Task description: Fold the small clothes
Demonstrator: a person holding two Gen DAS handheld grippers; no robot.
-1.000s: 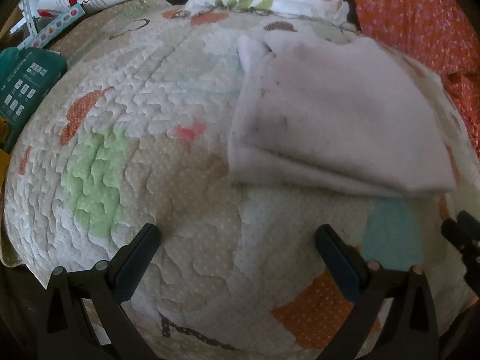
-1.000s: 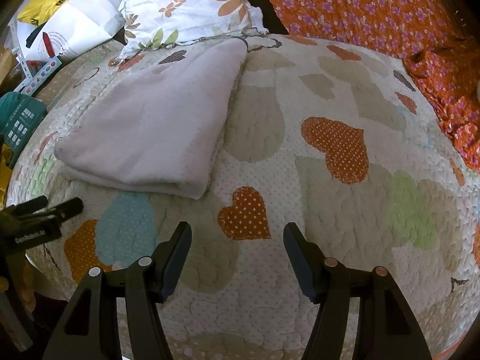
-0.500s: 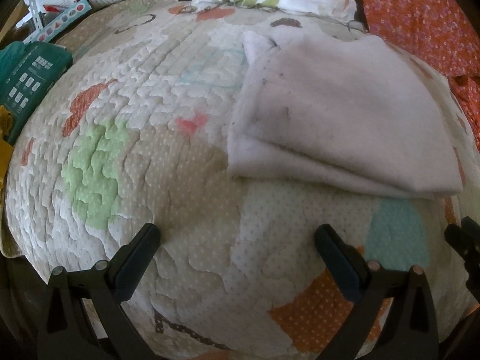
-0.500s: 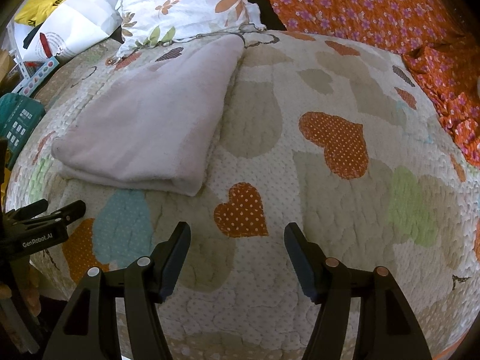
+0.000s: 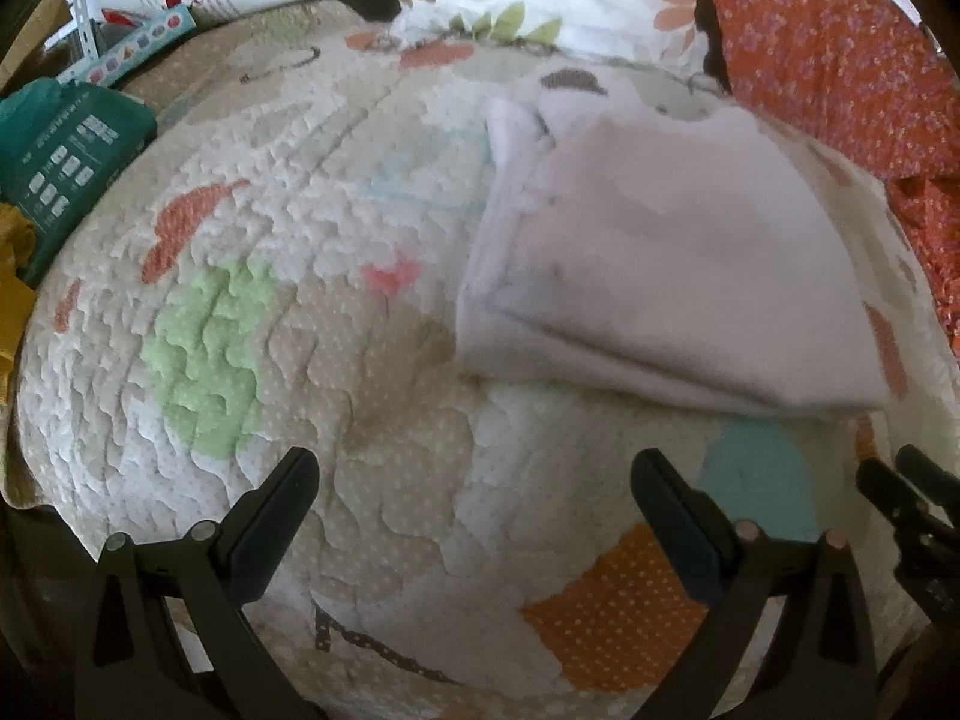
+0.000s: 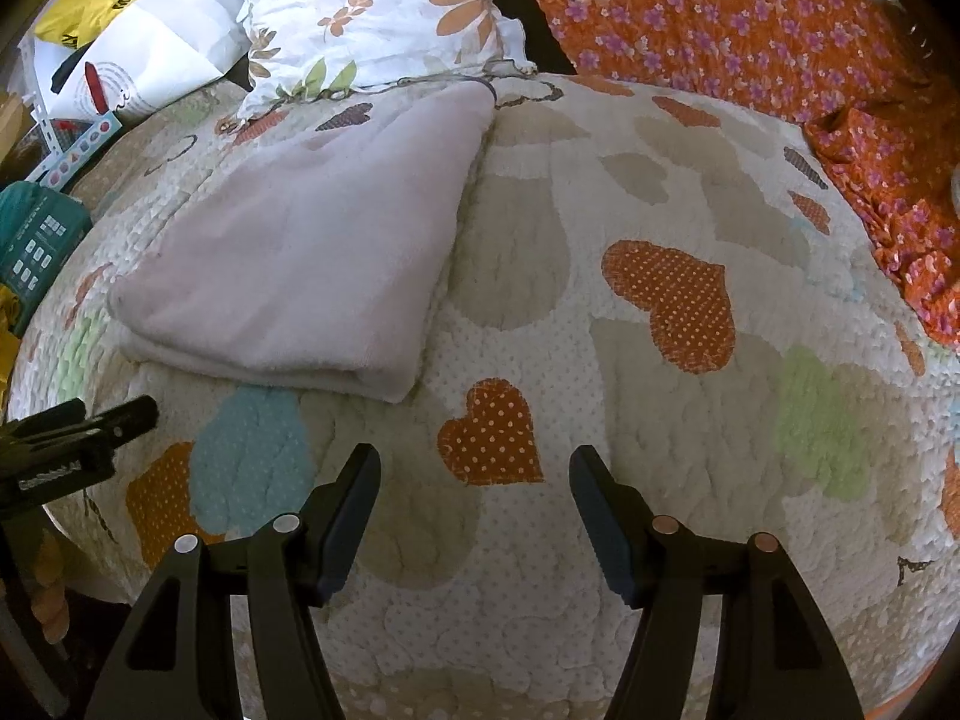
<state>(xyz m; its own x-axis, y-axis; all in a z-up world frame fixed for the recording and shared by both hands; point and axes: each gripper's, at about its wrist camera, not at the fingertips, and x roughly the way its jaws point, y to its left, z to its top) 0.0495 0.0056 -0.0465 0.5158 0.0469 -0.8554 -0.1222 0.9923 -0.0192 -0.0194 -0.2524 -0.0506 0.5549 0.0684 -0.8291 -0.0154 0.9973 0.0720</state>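
While both black two-finger grippers, left (image 5: 474,480) and right (image 6: 474,474), hover released and empty, the folded pale-pink fleece cloth (image 6: 300,264) lies upper left of the right-wrist frame, nearer the left gripper, long axis running away toward the floral pillow (image 6: 372,6)

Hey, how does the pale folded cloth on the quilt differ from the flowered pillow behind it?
The pale folded cloth is plain pinkish white; the flowered pillow is white with orange, grey and green flower prints. The cloth lies flat in folded layers on the quilt; the pillow is puffed and wrinkled. The cloth sits nearer the grippers, the pillow at the quilt's far edge. Both are soft fabric, and neither gripper touches them.
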